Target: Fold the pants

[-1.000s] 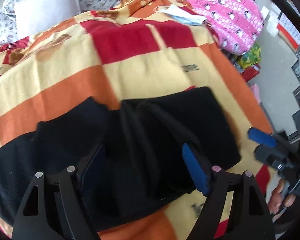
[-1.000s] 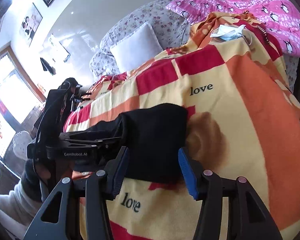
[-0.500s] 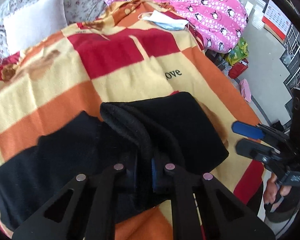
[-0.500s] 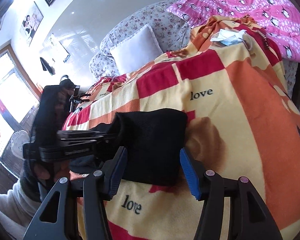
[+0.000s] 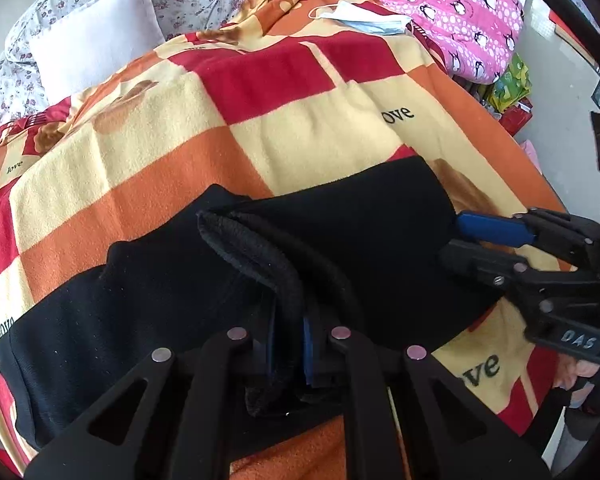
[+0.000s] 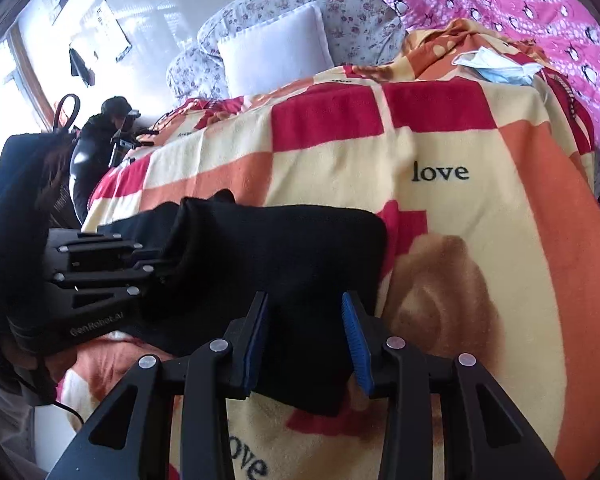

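Left wrist view: the left claw (image 5: 288, 344), open a second ago, now pinches the black knit pants (image 5: 148, 296); the right claw (image 6: 306, 344) closes in, half-open and empty, readying the fold.

One pair of black pants (image 5: 204, 288), lower centre. Two grippers: the left gripper (image 5: 288, 344) at the bottom, the right gripper (image 5: 456, 236) at right. One checked blanket (image 5: 300, 132), one white pillow (image 5: 92, 36) upper left, one face mask (image 5: 364, 20) at top, and what seems a single pink penguin quilt (image 5: 440, 12), upper right.

Bright window (image 6: 4, 80) at left, white wall w/ pictures (image 6: 112, 36), floral sofa (image 6: 340, 4) holding 1 white pillow (image 6: 274, 54).
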The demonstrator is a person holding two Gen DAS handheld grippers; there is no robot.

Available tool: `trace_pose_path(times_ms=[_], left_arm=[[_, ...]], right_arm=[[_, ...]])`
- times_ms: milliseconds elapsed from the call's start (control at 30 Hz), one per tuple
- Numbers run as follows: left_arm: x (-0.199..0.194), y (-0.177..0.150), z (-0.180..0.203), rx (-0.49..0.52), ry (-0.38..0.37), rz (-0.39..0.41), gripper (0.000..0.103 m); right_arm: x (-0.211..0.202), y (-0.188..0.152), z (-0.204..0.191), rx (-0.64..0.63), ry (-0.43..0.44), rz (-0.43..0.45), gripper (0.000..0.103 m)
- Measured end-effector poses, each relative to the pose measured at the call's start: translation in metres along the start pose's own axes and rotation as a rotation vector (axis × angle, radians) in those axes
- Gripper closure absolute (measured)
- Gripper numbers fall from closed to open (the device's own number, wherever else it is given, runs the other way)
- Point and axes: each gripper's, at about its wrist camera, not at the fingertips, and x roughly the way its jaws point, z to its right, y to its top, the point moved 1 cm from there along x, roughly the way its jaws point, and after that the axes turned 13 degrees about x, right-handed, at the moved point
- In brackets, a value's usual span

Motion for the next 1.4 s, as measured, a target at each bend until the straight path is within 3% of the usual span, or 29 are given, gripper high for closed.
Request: trace_pose_path(times_ms=[167,300,467,533,667,800,867,1133,1300,1400], left_arm=[[-0.001,-0.002,0.000,-0.014,0.006,0.014,0.094],[-0.002,-0.003,0.001,-0.019,0.015,0.022,0.094],[-0.004,-0.006,0.002,-0.030,0.027,0.041,0.089],[-0.008,-0.008,0.001,-0.025,0.042,0.044,0.083],[-0.016,-0.013,-0.004,-0.033,0.066,0.054,0.051],[-0.027,-0.022,-0.013,-0.044,0.082,0.067,0.040],[-0.031,-0.026,-0.016,-0.036,0.097,0.068,0.039],[-0.052,-0.042,-0.030,-0.041,0.127,0.086,0.033],[-0.059,-0.051,-0.037,-0.038,0.151,0.084,0.032],[-0.060,-0.055,-0.040,-0.046,0.154,0.084,0.032]], right_arm=[[-0.023,-0.004,-0.014,-0.021,0.039,0.028,0.063],[-0.010,-0.019,-0.024,-0.076,0.000,-0.020,0.063],[-0.013,-0.018,-0.021,-0.036,0.014,-0.012,0.063],[-0.019,-0.017,-0.024,-0.039,0.002,-0.007,0.063],[-0.027,-0.017,-0.032,-0.031,0.029,0.012,0.062],[-0.008,-0.023,-0.040,-0.043,0.031,-0.038,0.056],[0.003,-0.026,-0.043,-0.050,0.001,-0.058,0.056],[-0.012,-0.021,-0.065,-0.070,0.021,-0.017,0.051],[0.020,-0.022,-0.067,-0.056,0.009,-0.076,0.048],[0.019,-0.024,-0.068,-0.043,0.002,-0.061,0.046]])
